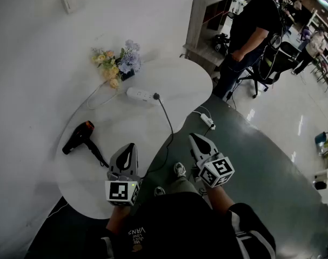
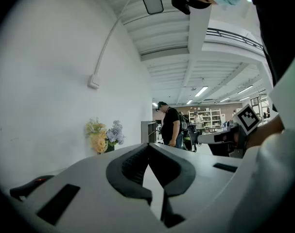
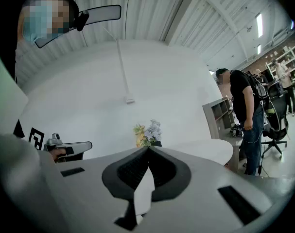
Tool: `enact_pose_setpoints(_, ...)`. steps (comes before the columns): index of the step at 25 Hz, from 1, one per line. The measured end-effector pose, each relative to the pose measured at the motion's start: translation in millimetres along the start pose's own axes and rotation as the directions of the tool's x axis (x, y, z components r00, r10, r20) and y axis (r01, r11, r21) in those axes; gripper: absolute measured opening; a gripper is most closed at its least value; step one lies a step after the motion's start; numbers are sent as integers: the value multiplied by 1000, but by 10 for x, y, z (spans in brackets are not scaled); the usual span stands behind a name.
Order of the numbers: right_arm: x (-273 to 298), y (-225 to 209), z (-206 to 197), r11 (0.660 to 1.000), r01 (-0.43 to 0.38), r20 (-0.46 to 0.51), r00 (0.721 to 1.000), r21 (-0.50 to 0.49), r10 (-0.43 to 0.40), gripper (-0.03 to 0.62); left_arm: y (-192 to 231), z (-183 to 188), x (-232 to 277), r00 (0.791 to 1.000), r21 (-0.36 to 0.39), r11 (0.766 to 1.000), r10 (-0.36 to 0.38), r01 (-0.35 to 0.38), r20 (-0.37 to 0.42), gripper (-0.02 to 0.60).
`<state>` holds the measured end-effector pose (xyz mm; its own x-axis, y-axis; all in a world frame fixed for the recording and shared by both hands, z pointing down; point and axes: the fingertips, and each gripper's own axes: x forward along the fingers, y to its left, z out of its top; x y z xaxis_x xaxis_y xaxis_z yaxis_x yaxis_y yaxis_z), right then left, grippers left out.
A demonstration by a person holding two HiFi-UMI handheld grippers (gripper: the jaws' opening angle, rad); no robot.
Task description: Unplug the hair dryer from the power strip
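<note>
We are holding the left gripper [image 1: 129,146] and right gripper [image 1: 194,137] closed and empty at 6 o'clock, since the reach is pending: the plug [image 1: 156,96] is sitting in the strip [image 1: 139,94] at 12 o'clock.

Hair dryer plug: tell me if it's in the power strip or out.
In. The black plug sits in the white power strip at its end, its cable running off from there.

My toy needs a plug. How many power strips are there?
2. One power strip on the table by the flowers; a second strip on the floor nearby. Others may be hidden.
</note>
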<state>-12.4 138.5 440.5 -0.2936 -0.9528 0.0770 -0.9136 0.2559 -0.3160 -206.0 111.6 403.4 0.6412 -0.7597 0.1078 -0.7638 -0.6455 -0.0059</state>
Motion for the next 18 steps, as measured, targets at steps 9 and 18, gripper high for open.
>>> enact_pose_setpoints(9, -2, 37, -16, 1000, 13, 9, 1000, 13, -13, 41, -4, -32, -20, 1000, 4, 1000, -21, 21, -3, 18)
enact_pose_setpoints(18, 80, -110, -3, 1000, 11, 38, 999, 26, -12, 46, -36, -191, 165, 1000, 32, 999, -24, 24, -16, 20)
